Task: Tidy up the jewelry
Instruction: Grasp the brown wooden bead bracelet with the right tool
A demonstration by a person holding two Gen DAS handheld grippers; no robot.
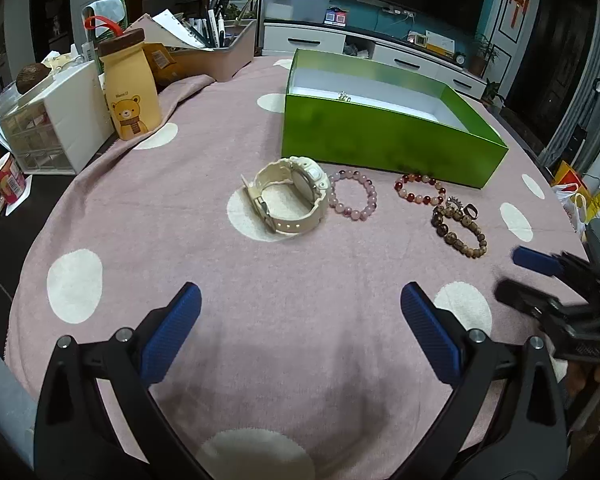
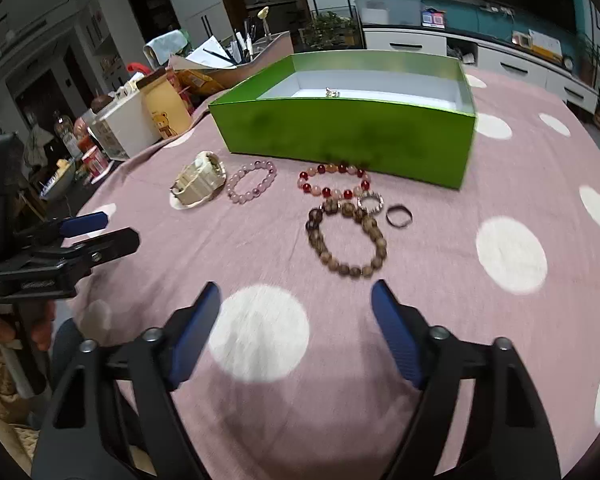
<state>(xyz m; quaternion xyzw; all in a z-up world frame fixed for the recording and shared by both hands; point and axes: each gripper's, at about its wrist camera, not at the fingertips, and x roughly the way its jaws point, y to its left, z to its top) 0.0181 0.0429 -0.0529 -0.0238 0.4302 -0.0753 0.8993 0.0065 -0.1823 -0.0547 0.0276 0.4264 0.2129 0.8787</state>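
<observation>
A pink cloth with white dots (image 1: 228, 152) covers the table, and both tongs hang above it, angled down toward the jewelry. Ahead of both stands the green box (image 2: 340, 136), open on top, its long side facing the tongs, with a small silver piece (image 2: 332, 92) on its white floor. The left gripper (image 1: 300, 316) has its blue pads wide apart with only cloth between them; a hand (image 2: 4, 332) holds its grip. The right gripper (image 2: 296, 316) is also spread, nothing between its pads. Straight ahead of the left tongs lies the cream watch (image 1: 288, 196) on its side, strap looped. Just right of it is the pink bead bracelet (image 1: 352, 196), then the red bead bracelet (image 2: 334, 180) near the box wall. The brown bead bracelet (image 2: 348, 240) lies flat just beyond the right tongs' tips. Beside it sit a silver ring (image 2: 371, 202) and a dark ring (image 2: 399, 216).
</observation>
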